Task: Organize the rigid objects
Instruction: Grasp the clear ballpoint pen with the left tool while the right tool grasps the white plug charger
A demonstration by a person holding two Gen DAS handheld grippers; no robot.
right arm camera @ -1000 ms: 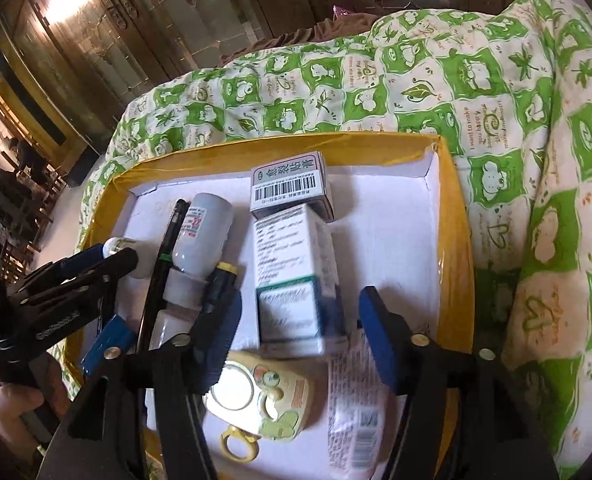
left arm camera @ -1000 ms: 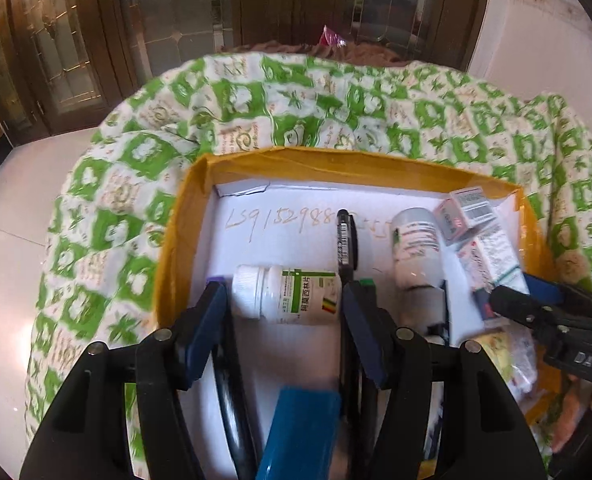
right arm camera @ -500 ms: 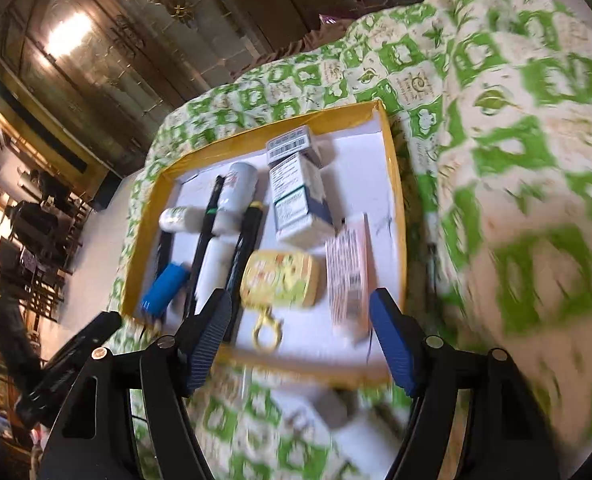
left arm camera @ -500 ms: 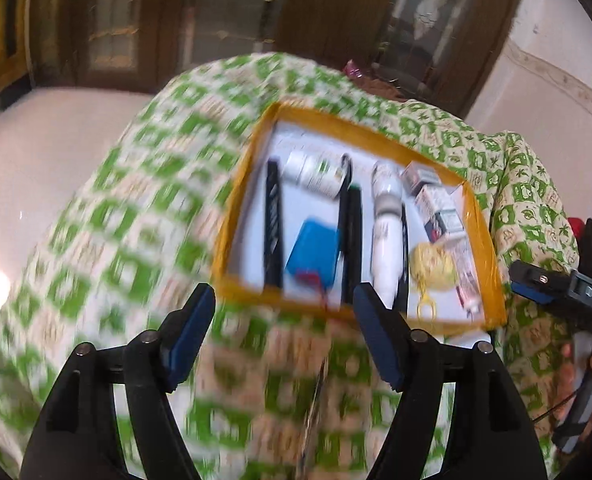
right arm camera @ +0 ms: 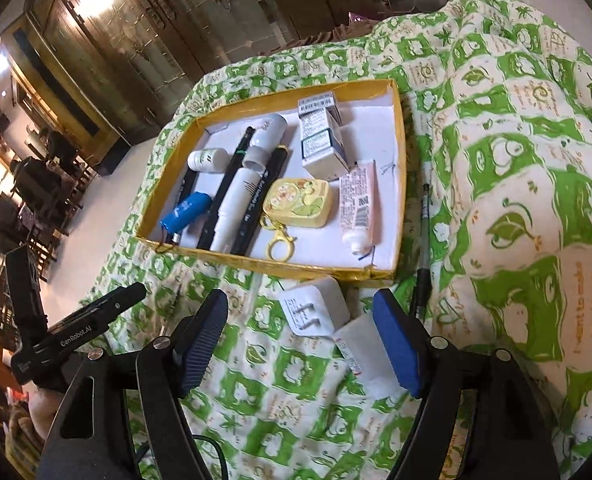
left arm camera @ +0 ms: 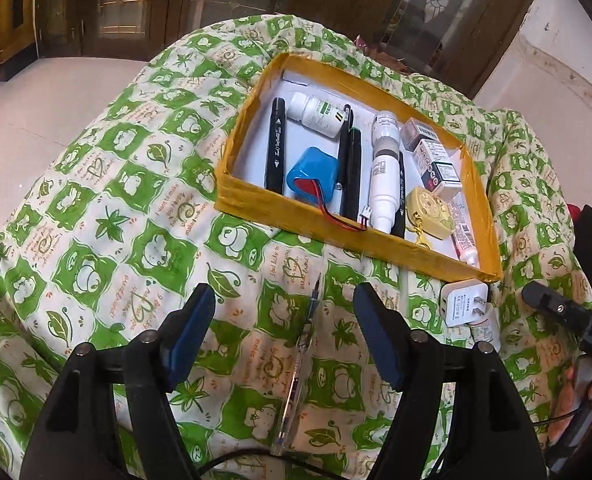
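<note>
A yellow-rimmed tray on the green patterned cloth holds black markers, white bottles, a blue battery pack, small boxes, a yellow keychain case and a tube. My left gripper is open and empty above a clear pen lying on the cloth in front of the tray. My right gripper is open and empty over a white plug charger and a white packet.
A green pen lies on the cloth right of the tray. The cloth-covered surface drops off to a tiled floor on the left. Dark wooden cabinets stand behind.
Both grippers have pulled back and up from inside the tray to the cloth in front of it. The tray's contents stay in place.
</note>
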